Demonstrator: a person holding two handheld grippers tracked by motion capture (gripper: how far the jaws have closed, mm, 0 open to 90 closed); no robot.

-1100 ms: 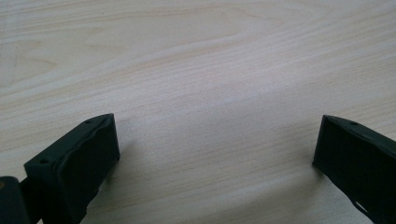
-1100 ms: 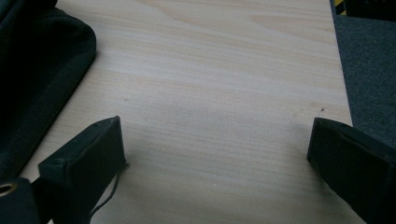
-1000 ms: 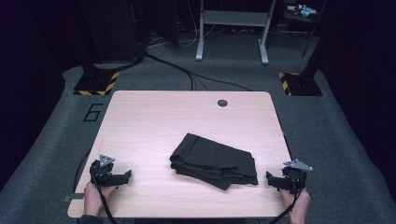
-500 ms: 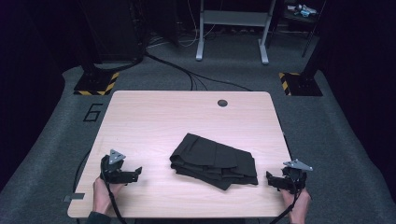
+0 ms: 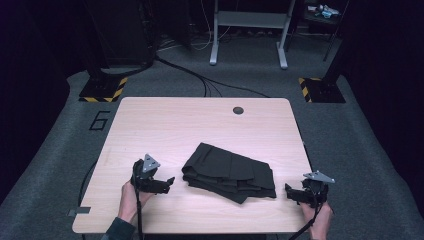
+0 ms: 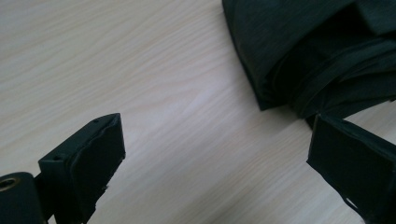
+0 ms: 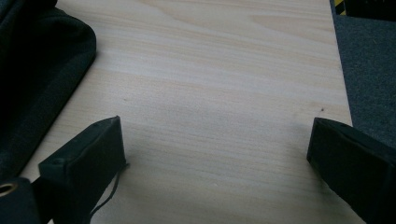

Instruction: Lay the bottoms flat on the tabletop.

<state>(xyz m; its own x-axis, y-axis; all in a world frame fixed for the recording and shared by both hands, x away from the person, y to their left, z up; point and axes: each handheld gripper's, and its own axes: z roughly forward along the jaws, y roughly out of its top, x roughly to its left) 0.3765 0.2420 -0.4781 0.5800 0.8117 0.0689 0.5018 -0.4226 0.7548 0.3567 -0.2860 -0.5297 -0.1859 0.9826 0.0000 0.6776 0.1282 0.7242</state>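
A folded dark cloth point(image 5: 230, 172) lies on the near half of a light wood table point(image 5: 200, 125), a little right of centre, its layered edges stacked and its left end thicker where the folds bunch. The left gripper point(image 5: 167, 182) is held in a hand point(image 5: 129, 200) over the table near its front left, just beside the cloth's left end but apart from it, jaws pointing toward the cloth. In the left gripper view its jaws stand spread wide with nothing between them but bare wood, and the cloth's point(image 6: 317, 51) folded corner sits ahead near the right jaw; it looks as if that jaw is just short of the fabric, though the angle makes this hard to judge. The right gripper point(image 5: 292, 192) is held in the other hand point(image 5: 317, 220) at the front right corner of the table, near the cloth's right end and not touching it. In the right gripper view point(image 7: 215, 154) its jaws are likewise spread wide over bare wood, with the cloth point(image 7: 37, 65) at the upper left and the table's edge and grey carpet point(image 7: 369, 70) at the right. A round grommet point(image 5: 238, 110) is set in the table near its far edge. On the floor lie cables point(image 5: 200, 80), with a painted "6" point(image 5: 100, 120) left of the table.
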